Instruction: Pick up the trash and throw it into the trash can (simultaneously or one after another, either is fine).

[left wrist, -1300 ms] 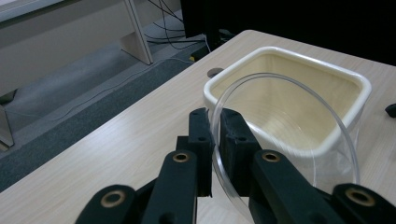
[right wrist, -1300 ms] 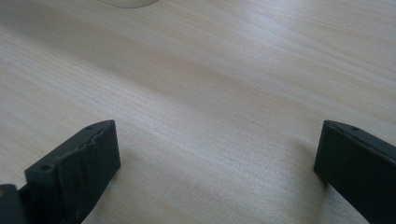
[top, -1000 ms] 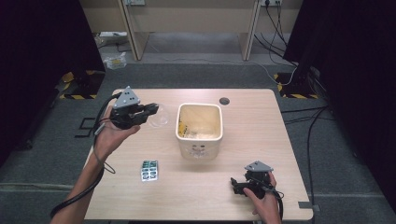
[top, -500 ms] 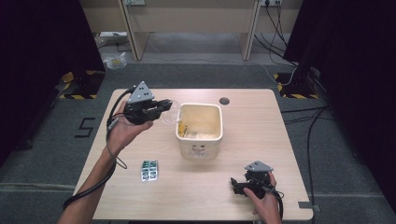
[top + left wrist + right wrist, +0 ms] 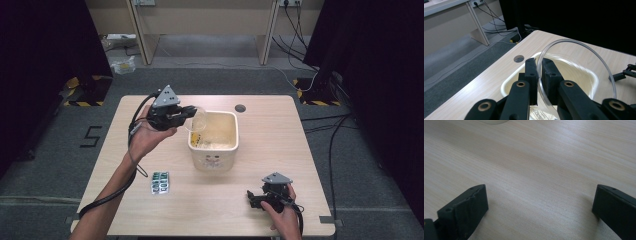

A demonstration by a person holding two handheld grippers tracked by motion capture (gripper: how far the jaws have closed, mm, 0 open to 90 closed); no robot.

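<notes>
Over the cream tub (image 5: 214, 140), left tool (image 5: 192, 111) now holds the clear round dish (image 5: 199, 120) at the tub's near-left rim, tilted on edge; a second ago it was well left of the tub, out over bare table. Jaws clamped on the dish rim, clear in the left gripper view (image 5: 577, 65). Right tool (image 5: 252, 198) unchanged: resting on the table (image 5: 280, 130) at the near-right corner, jaws wide apart, nothing between them. Blister pack (image 5: 160, 182) hasn't moved, near-left of the tub. Table is light wood with a round cable hole (image 5: 240, 108) behind the tub. Grey carpet floor, black curtains both sides, desk legs and cables at the back.
</notes>
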